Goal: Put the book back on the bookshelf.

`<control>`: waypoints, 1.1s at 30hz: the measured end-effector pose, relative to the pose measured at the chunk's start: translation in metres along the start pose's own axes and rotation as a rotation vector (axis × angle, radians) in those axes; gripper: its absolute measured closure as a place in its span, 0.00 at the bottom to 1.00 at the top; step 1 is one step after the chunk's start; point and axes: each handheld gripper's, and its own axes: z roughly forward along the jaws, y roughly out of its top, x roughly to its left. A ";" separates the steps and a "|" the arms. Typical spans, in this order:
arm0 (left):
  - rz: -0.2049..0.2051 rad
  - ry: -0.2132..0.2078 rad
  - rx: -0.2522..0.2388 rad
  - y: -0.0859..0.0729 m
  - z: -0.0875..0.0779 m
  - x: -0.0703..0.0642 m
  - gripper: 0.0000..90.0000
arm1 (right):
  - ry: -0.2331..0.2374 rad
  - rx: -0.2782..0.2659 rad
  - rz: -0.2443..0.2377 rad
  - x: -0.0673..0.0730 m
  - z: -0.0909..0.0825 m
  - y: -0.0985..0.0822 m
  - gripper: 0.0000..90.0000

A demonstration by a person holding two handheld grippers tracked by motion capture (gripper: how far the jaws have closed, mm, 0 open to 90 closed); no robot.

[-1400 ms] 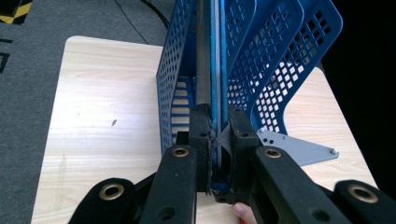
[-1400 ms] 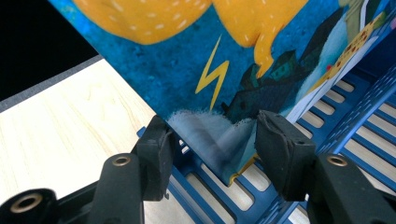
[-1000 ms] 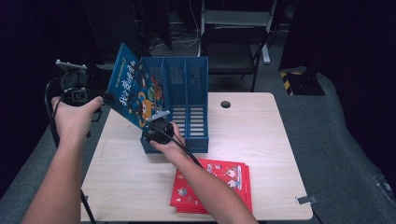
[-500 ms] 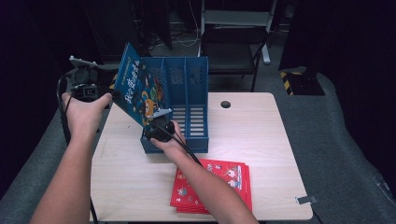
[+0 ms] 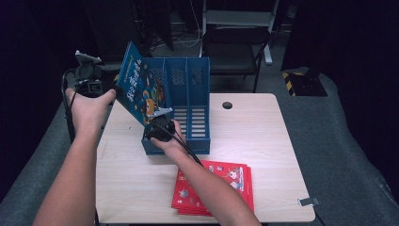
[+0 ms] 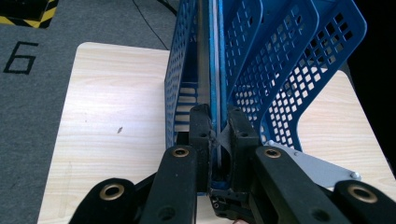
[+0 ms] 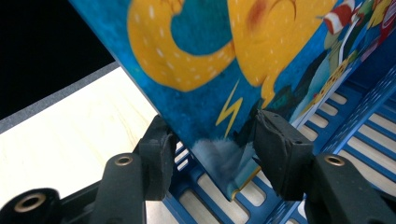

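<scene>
L gripper (image 6: 218, 140) clamped on book (image 5: 141, 92) edge; R gripper (image 7: 219, 149) jaws apart, straddling lower corner. Steer corner into rack (image 5: 188, 89) slot, keep book upright.

We note both grippers black: left gripper (image 5: 89, 77) carries a grey three-cornered plate, brass-ringed holes on its arms; forearms bare, black cables trailing.

**Light wood table, two things on it**

Pale wooden table (image 5: 263, 141) mid-frame. Blue three-slot file rack (image 5: 190, 113) standing left of centre. Stack of red books (image 5: 230, 181) lying flat, lower centre. Small dark round hole (image 5: 227, 105) just right of the rack.
</scene>
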 end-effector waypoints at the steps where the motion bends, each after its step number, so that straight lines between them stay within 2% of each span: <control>1: 0.001 0.000 0.001 0.000 0.001 0.000 0.93 | 0.005 -0.005 -0.008 -0.001 0.000 0.001 0.54; 3: 0.009 0.008 -0.004 0.000 0.001 -0.001 0.93 | 0.002 -0.005 -0.017 -0.001 0.000 0.003 0.54; 5: 0.017 0.011 -0.009 0.001 0.002 -0.002 0.93 | -0.003 -0.009 -0.002 0.000 0.000 0.004 0.54; 6: 0.023 0.018 -0.004 0.000 0.002 -0.005 0.93 | 0.003 -0.011 -0.018 -0.002 0.000 0.005 0.54; 7: 0.036 0.022 -0.005 0.001 0.002 -0.006 0.93 | 0.004 -0.012 -0.009 -0.001 0.000 0.006 0.54; 8: 0.043 0.028 -0.008 0.000 0.003 -0.008 0.93 | 0.009 -0.013 -0.021 -0.001 0.000 0.006 0.54; 10: 0.062 0.041 0.000 0.000 0.004 -0.012 0.93 | 0.016 -0.025 -0.006 0.002 -0.001 0.007 0.54; 11: 0.065 0.043 0.002 0.000 0.004 -0.013 0.93 | 0.019 -0.021 -0.020 0.002 -0.001 0.008 0.54; 16: 0.090 0.060 0.013 -0.002 0.008 -0.018 0.93 | 0.028 -0.017 -0.015 0.005 -0.001 0.009 0.54; 21: 0.093 0.069 0.017 -0.002 0.009 -0.020 0.93 | 0.029 -0.025 -0.030 0.003 0.000 0.009 0.54; 24: 0.094 0.072 0.021 -0.002 0.012 -0.020 0.93 | 0.027 -0.015 -0.016 0.004 0.000 0.008 0.54; 31: 0.075 0.082 0.045 -0.004 0.021 -0.017 0.93 | 0.032 -0.007 -0.012 0.007 0.002 0.007 0.54; 33: 0.065 0.085 0.044 -0.003 0.023 -0.016 0.93 | 0.028 -0.021 -0.022 0.006 0.004 0.007 0.54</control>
